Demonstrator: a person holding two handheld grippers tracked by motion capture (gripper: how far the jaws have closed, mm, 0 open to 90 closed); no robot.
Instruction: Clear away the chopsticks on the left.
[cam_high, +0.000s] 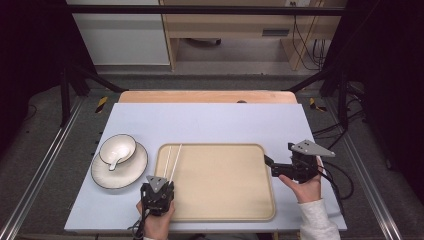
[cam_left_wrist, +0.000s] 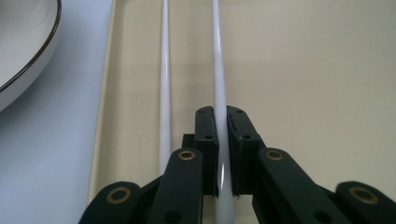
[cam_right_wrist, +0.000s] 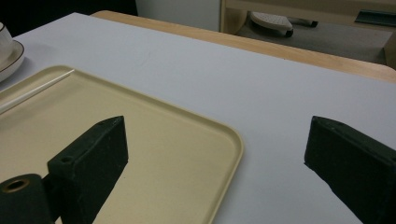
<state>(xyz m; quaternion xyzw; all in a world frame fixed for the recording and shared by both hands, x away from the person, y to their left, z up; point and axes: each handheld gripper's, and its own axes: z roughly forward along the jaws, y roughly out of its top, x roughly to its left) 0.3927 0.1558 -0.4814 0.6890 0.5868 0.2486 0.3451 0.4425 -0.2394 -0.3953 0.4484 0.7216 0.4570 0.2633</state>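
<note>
Left tool (cam_high: 158, 192): seen at the near left edge of the beige rectangular plastic tray (cam_high: 220, 210), gripped by a hand (cam_high: 156, 222). Its jaws are closed tight on one slim white chopstick (cam_left_wrist: 218, 70), clasped near its near end; the stick is seen running away along the tray's left side in the left gripper view.

Second white chopstick (cam_left_wrist: 164, 84): laid just to the left of the held one, roughly parallel, on the tray floor beside the left rim.

Right tool (cam_high: 280, 167): held in the other hand (cam_high: 304, 186) at the tray's right edge, jaws spread wide with nothing between them; one jaw is seen over the tray corner, the other over the pale blue counter (cam_high: 210, 122).

White round plate with dark rim (cam_high: 100, 176): placed on the counter left of the tray, well apart from the right tool.

White bowl (cam_high: 119, 147): set on that plate, towards its far side.
</note>
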